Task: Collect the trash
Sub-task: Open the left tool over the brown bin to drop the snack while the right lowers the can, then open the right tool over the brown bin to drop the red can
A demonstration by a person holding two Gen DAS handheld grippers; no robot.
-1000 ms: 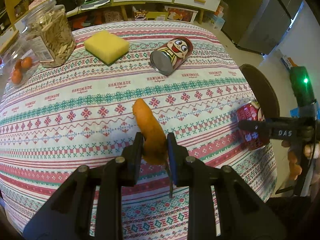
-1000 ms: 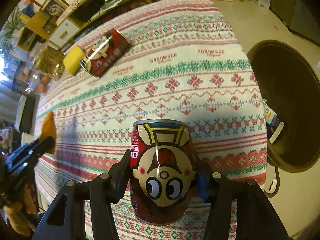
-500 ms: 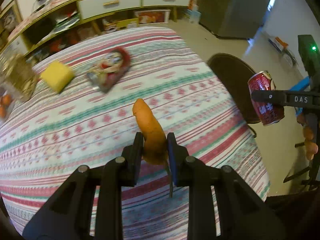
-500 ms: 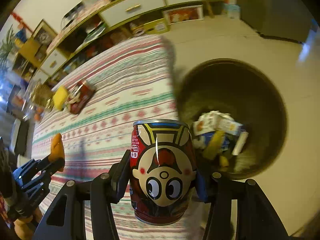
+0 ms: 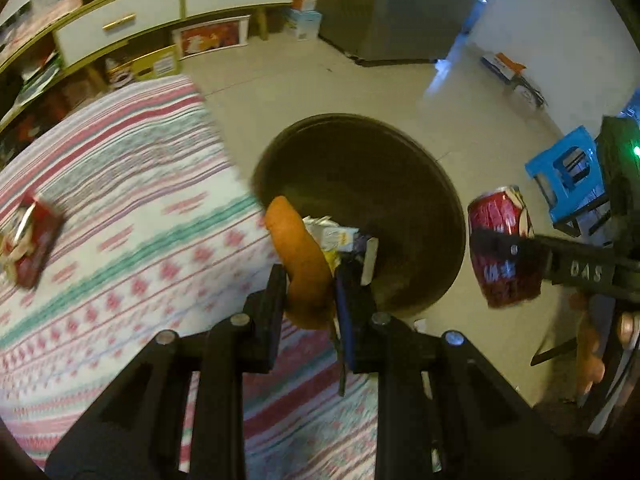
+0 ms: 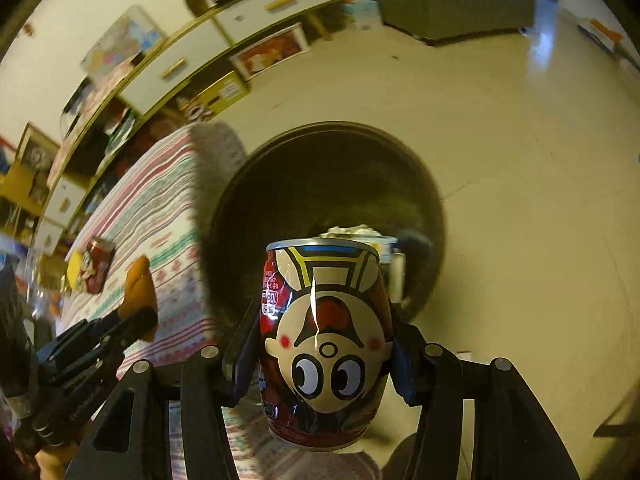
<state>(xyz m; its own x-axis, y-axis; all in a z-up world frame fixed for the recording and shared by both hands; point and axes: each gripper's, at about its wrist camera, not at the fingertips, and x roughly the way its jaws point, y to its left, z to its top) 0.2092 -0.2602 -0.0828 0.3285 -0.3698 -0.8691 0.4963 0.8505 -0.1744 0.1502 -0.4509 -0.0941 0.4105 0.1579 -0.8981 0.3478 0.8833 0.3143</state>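
Note:
My left gripper (image 5: 310, 280) is shut on an orange peel-like piece (image 5: 300, 252), held over the table edge beside the dark round trash bin (image 5: 420, 184). My right gripper (image 6: 324, 344) is shut on a red cartoon-face can (image 6: 324, 340), held upside down above the near rim of the bin (image 6: 312, 148). The can (image 5: 502, 246) and the right gripper (image 5: 516, 250) also show at the right of the left wrist view. The left gripper (image 6: 138, 318) with the orange piece (image 6: 138, 288) shows at the left of the right wrist view. Paper trash (image 5: 336, 236) lies in the bin.
A second red can (image 5: 28, 244) lies on its side on the patterned tablecloth (image 5: 120, 208), with a yellow sponge (image 6: 74, 270) behind it. A blue stool (image 5: 560, 168) stands on the floor at the right. A white cabinet (image 5: 160, 8) lines the far wall.
Both grippers have swung right, off the table toward the bin, still holding the orange piece and the can. The bin now fills the middle of both views.

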